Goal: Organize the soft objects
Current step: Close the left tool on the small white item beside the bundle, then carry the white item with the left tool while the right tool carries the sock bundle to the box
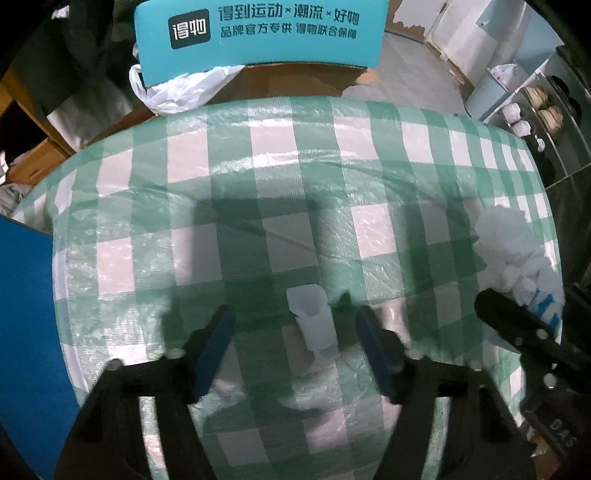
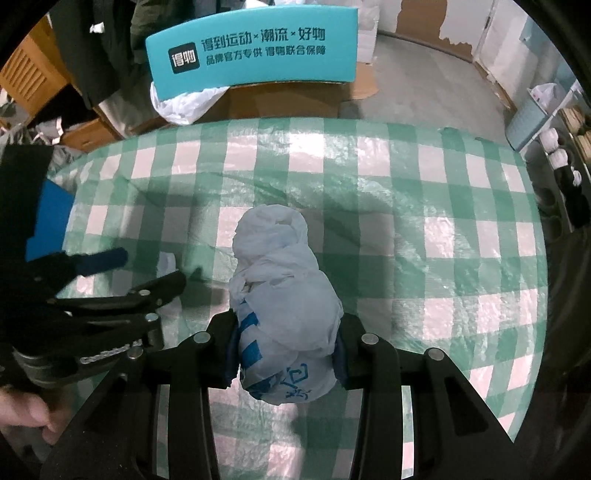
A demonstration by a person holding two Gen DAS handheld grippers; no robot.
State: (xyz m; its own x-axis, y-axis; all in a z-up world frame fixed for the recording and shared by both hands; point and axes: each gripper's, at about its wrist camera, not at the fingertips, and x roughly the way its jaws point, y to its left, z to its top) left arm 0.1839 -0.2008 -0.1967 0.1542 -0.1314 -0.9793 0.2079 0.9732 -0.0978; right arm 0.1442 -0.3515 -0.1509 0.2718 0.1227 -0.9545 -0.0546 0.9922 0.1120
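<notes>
A crumpled white plastic bag with blue print [image 2: 280, 295] is clamped between the fingers of my right gripper [image 2: 286, 350], above the green and white checked table cover [image 2: 424, 206]. The bag also shows at the right edge of the left wrist view [image 1: 517, 254]. My left gripper [image 1: 295, 325] is open, its blue-padded fingers on either side of a small translucent white plastic piece [image 1: 314, 317] lying on the cover. In the right wrist view the left gripper [image 2: 147, 271] sits to the left of the bag, with the white piece [image 2: 167, 264] between its fingers.
A teal box flap with Chinese print [image 1: 258, 33] stands on a cardboard box behind the table, with a white plastic bag [image 1: 177, 92] draped at its base. A blue panel [image 1: 26, 314] lies at the left. Shelves with small items [image 1: 535, 114] stand at the right.
</notes>
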